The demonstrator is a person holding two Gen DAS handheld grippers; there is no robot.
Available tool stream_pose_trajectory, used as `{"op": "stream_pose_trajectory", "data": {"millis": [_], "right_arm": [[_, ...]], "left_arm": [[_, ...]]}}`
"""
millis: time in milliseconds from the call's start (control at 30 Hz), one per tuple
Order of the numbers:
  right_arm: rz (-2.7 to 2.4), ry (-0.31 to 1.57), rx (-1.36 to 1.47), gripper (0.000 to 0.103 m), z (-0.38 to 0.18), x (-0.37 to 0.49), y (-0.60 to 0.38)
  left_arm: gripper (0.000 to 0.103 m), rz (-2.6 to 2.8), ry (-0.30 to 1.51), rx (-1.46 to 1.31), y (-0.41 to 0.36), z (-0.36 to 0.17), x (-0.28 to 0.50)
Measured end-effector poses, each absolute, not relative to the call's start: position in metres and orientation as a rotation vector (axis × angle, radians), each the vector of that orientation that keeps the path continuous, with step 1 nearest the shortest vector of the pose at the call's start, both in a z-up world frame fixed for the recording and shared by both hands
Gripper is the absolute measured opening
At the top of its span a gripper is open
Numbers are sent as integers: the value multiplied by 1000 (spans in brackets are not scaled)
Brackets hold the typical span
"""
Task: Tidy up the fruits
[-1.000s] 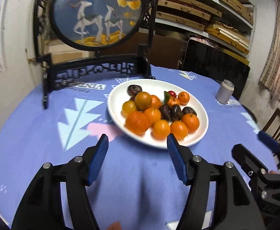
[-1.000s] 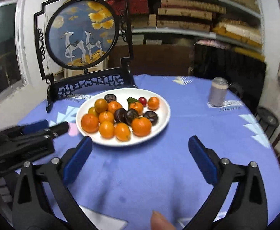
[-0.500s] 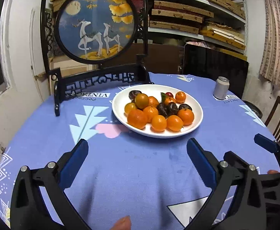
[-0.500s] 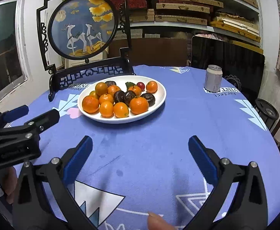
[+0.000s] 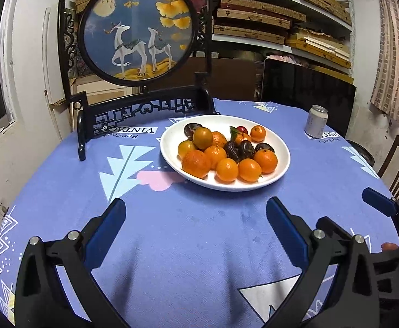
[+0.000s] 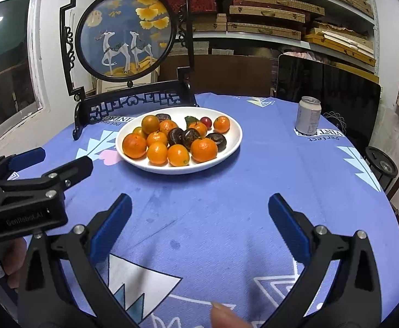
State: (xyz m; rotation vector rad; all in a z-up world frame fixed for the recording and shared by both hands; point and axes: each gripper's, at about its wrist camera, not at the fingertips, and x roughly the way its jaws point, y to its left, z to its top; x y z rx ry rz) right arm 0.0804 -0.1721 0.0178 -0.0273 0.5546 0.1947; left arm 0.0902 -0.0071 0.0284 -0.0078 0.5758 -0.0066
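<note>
Both the left gripper (image 5: pixel 195 220) and right gripper (image 6: pixel 199 217) gape wide, empty, short of the fruit plate (image 5: pixel 282 164)

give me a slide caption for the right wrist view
Open right tool hangs over the blue patterned tablecloth, short of a white plate heaped with oranges and dark fruits.

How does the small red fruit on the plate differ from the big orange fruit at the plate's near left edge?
The small red fruit is dark red and glossy; the big orange fruit is bright orange and duller. The red one is much smaller than the orange one. The red one lies at the far side of the white plate, beside a green leaf; the orange one lies near the front. Both are roundish.
</note>
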Motion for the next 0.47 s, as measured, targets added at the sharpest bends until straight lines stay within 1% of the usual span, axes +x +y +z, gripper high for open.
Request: {"op": "stream_pose_trajectory", "data": {"millis": [100, 467], "right_arm": [[193, 555, -37, 101, 17, 80, -171], [193, 564, -21, 101, 18, 82, -174]], "left_arm": [[102, 46, 553, 12, -7, 29, 87], [102, 35, 581, -13, -5, 27, 91]]}}
